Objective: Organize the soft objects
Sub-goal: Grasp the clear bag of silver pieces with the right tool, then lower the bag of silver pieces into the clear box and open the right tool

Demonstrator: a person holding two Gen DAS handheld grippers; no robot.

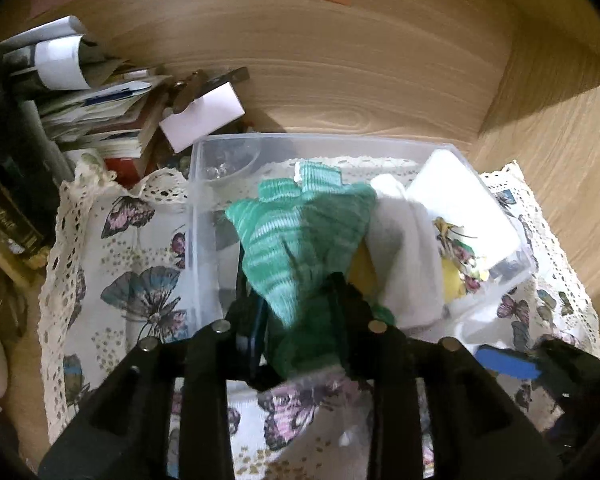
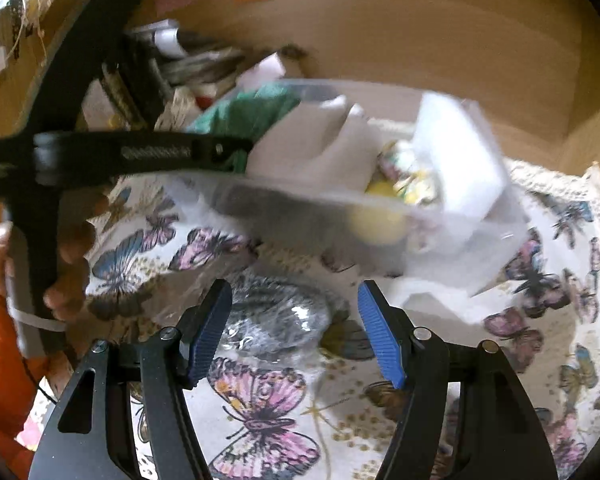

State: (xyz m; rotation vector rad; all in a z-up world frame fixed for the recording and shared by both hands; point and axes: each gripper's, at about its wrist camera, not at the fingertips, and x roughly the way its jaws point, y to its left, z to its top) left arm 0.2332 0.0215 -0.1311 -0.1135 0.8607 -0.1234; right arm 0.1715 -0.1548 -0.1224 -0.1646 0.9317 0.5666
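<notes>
My left gripper (image 1: 300, 312) is shut on a green knitted sock (image 1: 300, 232) and holds it over the near side of a clear plastic bin (image 1: 198, 200). The bin also holds a white cloth (image 1: 408, 248), a yellow item (image 1: 452, 280) and a white box (image 1: 460, 204). In the right wrist view my right gripper (image 2: 296, 328) is open above a grey item in clear plastic wrap (image 2: 276, 316) lying on the butterfly cloth (image 2: 260, 408). The bin (image 2: 380, 200), green sock (image 2: 252, 112) and left gripper arm (image 2: 140, 152) show blurred beyond it.
A stack of books and papers (image 1: 100, 120) lies left of the bin against the wooden back wall (image 1: 340, 60). A wooden side wall (image 1: 560, 140) stands to the right. The lace-edged butterfly cloth (image 1: 120, 260) covers the surface.
</notes>
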